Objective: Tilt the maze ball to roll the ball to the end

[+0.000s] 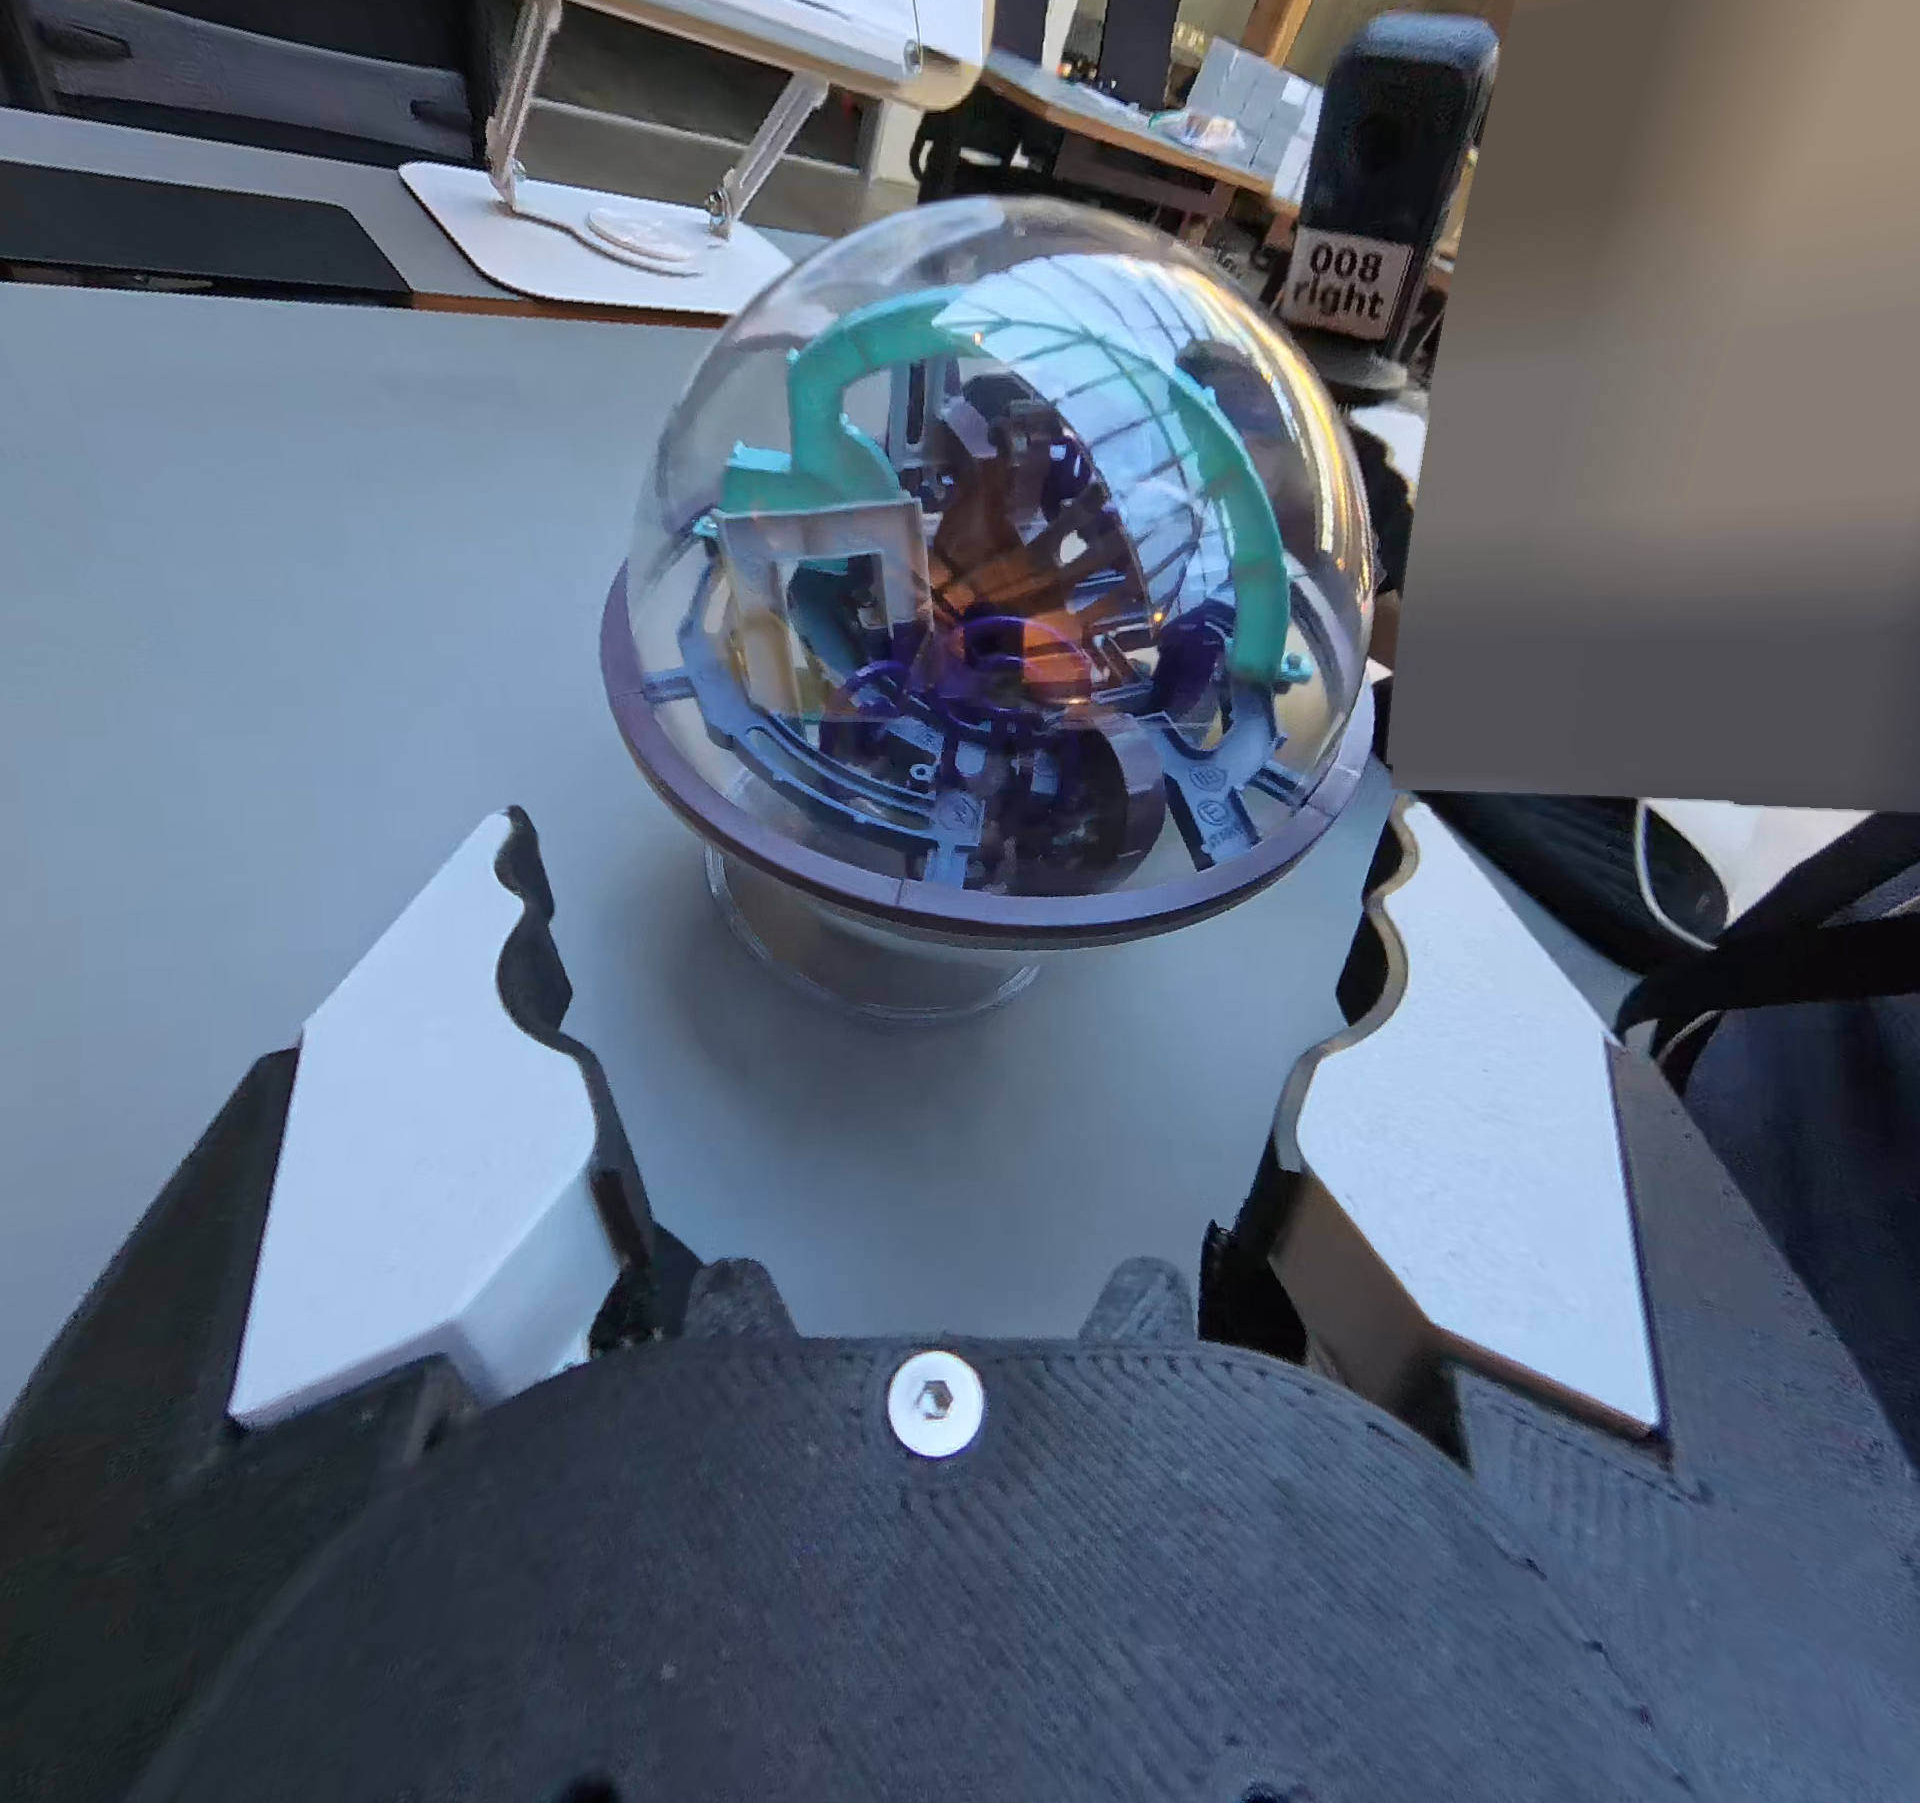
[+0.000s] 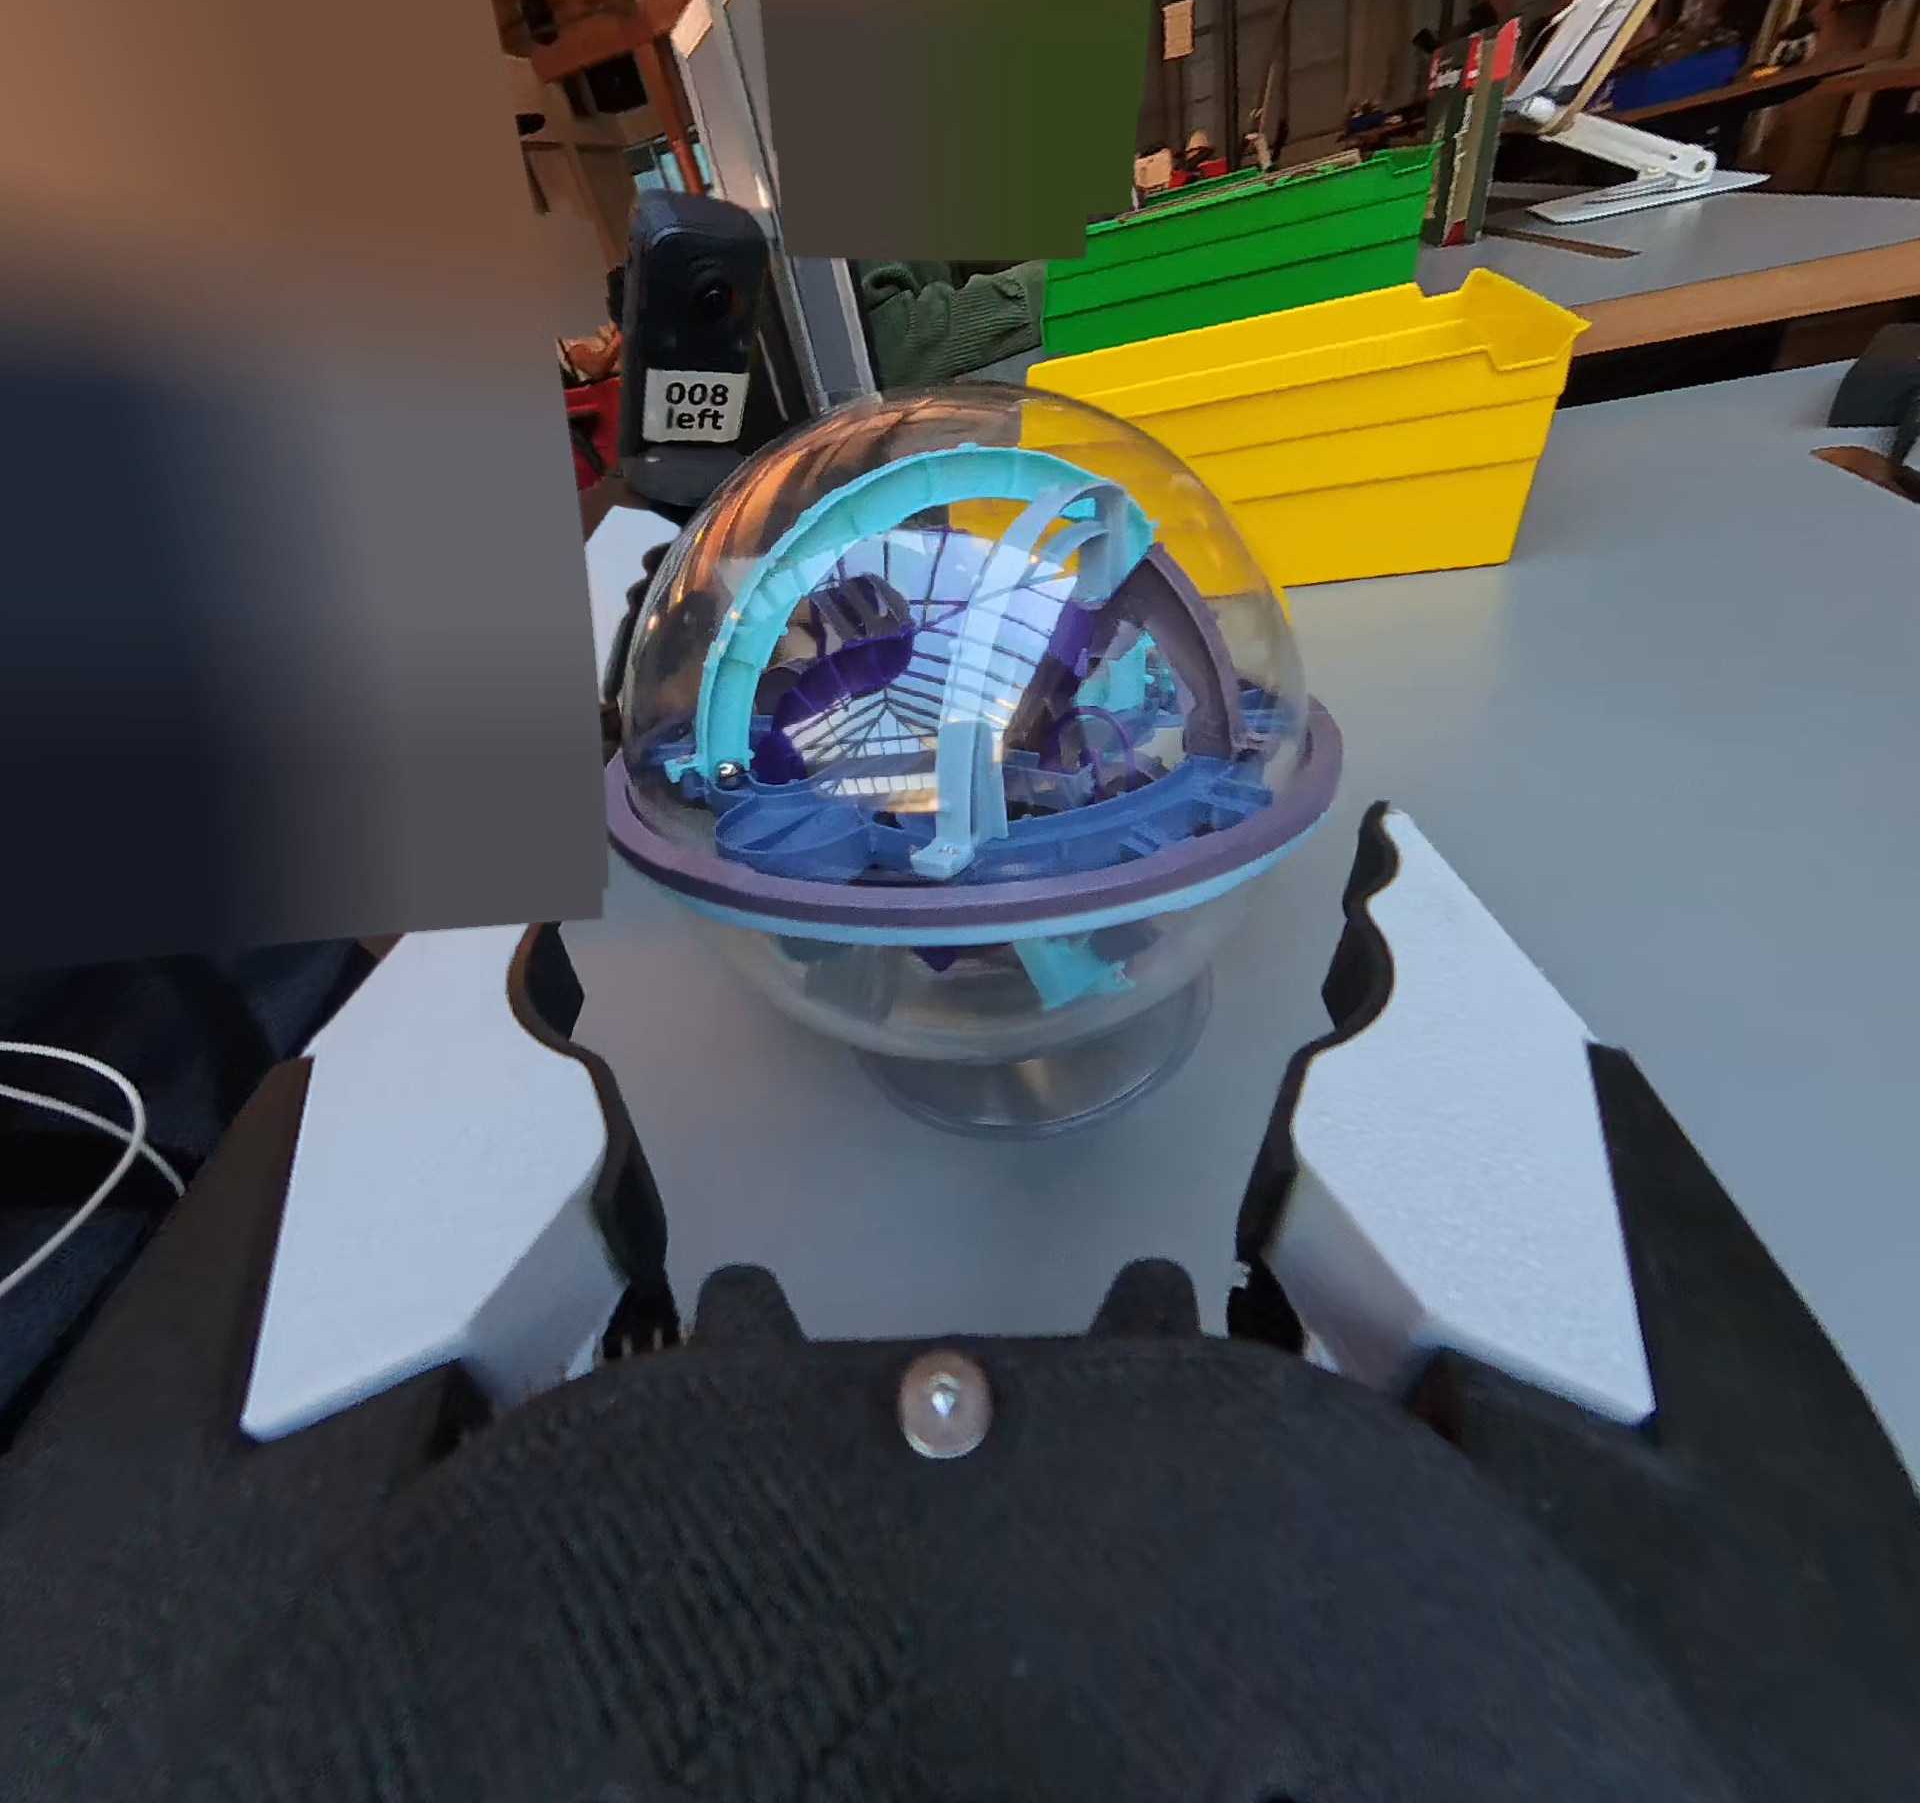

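Note:
The maze ball (image 1: 987,569) is a clear sphere with teal, blue and purple tracks inside and a purple ring round its middle. It rests on a clear round stand (image 1: 883,964) on the grey table, tilted in the left wrist view. It also shows in the right wrist view (image 2: 966,745). A small steel ball (image 2: 728,770) sits at the foot of the teal arch, on the left side. My left gripper (image 1: 956,880) is open, its fingers just short of the ball on either side. My right gripper (image 2: 956,880) is open in the same way from the opposite side.
A yellow bin (image 2: 1309,434) and a green bin (image 2: 1236,257) stand behind the ball in the right wrist view. A document stand (image 1: 644,91) is at the far table edge. The other gripper's camera shows beyond the ball in the left wrist view (image 1: 1382,184) and in the right wrist view (image 2: 691,340).

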Demonstrator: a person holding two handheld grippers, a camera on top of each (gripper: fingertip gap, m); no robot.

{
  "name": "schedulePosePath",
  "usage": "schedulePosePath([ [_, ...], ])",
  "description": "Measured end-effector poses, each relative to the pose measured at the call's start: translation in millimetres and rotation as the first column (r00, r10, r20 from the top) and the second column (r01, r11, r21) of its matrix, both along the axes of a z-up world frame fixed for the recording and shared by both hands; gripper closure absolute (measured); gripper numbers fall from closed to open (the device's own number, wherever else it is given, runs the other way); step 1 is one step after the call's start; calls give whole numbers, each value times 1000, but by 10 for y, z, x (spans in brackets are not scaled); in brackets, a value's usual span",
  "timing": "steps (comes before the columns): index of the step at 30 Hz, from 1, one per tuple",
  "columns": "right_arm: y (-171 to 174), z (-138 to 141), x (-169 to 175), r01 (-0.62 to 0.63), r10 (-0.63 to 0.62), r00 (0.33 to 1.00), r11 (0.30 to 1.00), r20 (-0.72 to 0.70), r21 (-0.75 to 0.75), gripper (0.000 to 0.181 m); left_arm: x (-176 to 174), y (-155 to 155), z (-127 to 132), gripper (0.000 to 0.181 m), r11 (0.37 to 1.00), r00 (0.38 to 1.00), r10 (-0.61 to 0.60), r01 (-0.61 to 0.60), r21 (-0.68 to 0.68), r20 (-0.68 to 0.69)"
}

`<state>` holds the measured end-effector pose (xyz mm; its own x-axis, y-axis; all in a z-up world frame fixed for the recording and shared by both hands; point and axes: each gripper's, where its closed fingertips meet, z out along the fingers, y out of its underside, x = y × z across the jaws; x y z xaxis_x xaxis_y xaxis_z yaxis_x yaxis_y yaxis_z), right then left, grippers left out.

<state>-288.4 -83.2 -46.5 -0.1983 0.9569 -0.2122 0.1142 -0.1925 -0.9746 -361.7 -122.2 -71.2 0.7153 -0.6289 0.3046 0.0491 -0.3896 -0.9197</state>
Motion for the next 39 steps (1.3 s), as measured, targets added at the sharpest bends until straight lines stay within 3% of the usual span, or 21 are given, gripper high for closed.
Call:
schedulePosePath([
  [3, -69, -69, -52, -37, 36, 999, 999, 32, 22, 33, 45, 43, -94, 30, 1000, 998, 11, -12, -15, -61],
  [11, -122, -26, 45, 49, -49, 999, 999, 9, 21, 36, -16, 29, -125, 32, 999, 998, -4, 1, -43, -62],
  [21, -39, -36, 124, 118, -118, 993, 992, 12, 34, 37, 73, -19, -46, 37, 999, 999, -34, 34, -14, -2],
  [39, -150, -70, -119, 49, -52, 998, 997, 46, 62, 29, 210, 14, -14, 35, 997, 1000, -5, 3, 75, 29],
])
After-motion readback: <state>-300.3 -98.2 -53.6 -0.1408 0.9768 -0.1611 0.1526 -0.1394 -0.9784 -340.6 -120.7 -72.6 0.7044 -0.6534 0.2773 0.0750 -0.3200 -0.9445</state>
